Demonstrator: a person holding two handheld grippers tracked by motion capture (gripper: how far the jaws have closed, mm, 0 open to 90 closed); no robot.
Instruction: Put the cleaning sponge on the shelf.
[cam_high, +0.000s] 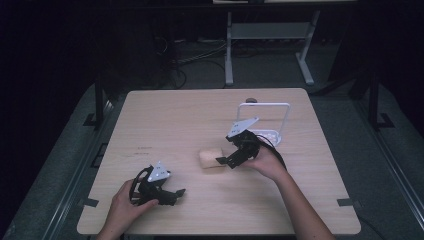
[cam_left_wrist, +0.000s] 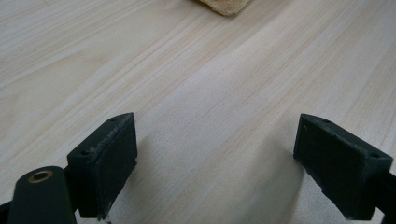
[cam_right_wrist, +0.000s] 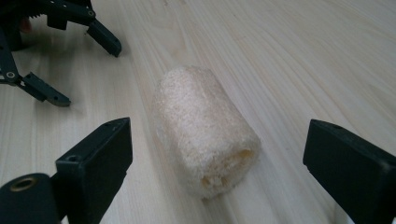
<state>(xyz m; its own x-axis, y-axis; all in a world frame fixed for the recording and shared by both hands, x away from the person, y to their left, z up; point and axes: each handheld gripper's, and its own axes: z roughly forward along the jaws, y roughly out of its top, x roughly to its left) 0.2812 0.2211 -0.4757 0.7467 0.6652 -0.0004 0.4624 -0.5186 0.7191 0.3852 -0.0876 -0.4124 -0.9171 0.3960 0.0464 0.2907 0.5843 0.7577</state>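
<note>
A pale, cylinder-shaped loofah sponge (cam_high: 210, 159) lies on its side near the middle of the wooden table (cam_high: 165, 120). My right gripper (cam_high: 224, 161) stands open just to its right. In the right gripper view the sponge (cam_right_wrist: 203, 129) lies between and just ahead of the spread jaws, touching neither, and the right gripper (cam_right_wrist: 217, 158) holds nothing. My left gripper (cam_high: 178, 192) rests low near the front left of the table, open and empty. In the left gripper view its jaws are wide over bare wood, left gripper (cam_left_wrist: 215, 163), with an edge of the sponge (cam_left_wrist: 224, 5) at the top.
A white wire rack (cam_high: 265, 120) on a white base stands behind the right hand. The left gripper (cam_right_wrist: 70, 70) shows at the top left of the right gripper view. Bare wood lies to the left and at the back; the table's front edge is close to the left hand.
</note>
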